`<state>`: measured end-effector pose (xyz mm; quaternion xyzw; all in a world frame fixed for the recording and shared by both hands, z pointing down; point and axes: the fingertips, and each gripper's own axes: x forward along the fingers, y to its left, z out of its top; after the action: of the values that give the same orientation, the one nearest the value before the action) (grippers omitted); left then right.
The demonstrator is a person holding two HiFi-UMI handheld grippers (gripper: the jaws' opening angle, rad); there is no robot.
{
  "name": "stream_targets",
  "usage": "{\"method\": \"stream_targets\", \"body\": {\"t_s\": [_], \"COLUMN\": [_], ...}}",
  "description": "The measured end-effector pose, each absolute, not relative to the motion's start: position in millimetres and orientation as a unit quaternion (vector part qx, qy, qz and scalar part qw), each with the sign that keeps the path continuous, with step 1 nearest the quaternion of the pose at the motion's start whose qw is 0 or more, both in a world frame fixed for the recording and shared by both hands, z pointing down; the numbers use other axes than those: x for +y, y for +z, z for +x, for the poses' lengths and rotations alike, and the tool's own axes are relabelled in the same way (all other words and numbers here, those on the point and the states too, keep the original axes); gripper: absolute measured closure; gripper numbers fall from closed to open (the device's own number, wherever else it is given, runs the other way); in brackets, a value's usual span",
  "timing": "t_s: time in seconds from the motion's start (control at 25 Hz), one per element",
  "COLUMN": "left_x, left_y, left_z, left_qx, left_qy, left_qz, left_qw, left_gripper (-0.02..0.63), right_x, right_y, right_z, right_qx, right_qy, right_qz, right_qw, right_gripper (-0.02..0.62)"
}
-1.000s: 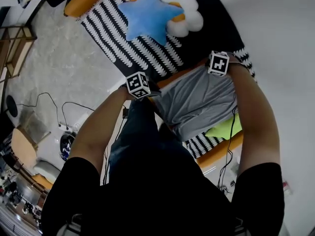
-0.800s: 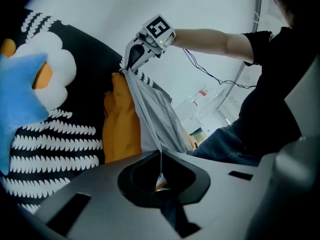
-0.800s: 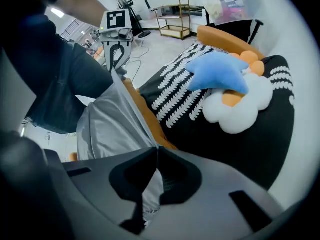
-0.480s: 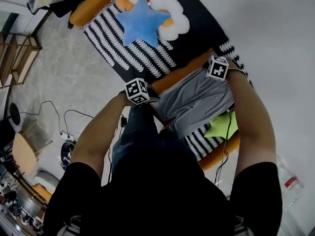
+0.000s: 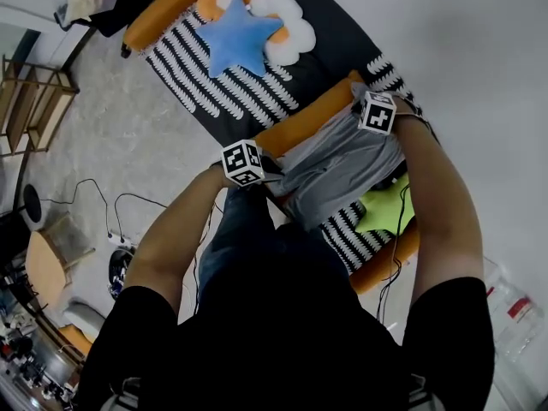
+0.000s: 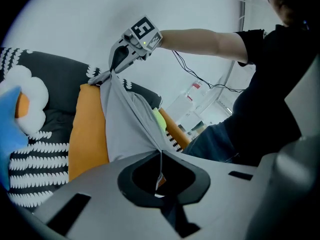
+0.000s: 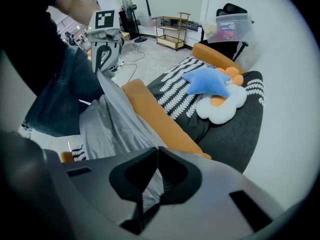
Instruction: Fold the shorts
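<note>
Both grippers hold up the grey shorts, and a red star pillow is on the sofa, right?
No: the star pillow on the sofa is blue, not red, as the head view shows. The left gripper and right gripper do hold up the grey shorts.

Looks like a living room to us. We spot a striped sofa point(image 5: 214, 84), star cushion point(image 5: 235, 41), wooden shelf point(image 7: 175, 31).

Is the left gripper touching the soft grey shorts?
Touching. The left gripper view shows the left gripper shut, pinching the grey fabric shorts between its jaws.
</note>
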<state>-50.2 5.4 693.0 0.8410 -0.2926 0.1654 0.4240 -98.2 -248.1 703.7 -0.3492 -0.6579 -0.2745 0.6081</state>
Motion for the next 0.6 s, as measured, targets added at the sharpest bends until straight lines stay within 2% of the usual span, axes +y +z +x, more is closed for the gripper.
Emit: {"method": "stream_targets", "body": {"t_s": [0.6], "left_x": [12], "left_y": [687], "left_z": [63], "left_qx": [-0.313], "left_qy": [0.17], "left_qz": [0.841], "left_qw": [0.408], "left_gripper": [0.586], "right_x": [-246], "right_y": [696], "right_z": [10], "right_qx": [-0.665], "right_qy": [-0.283], "right_qz": [-0.337], "right_qw": [0.604], "right_gripper": [0.583]}}
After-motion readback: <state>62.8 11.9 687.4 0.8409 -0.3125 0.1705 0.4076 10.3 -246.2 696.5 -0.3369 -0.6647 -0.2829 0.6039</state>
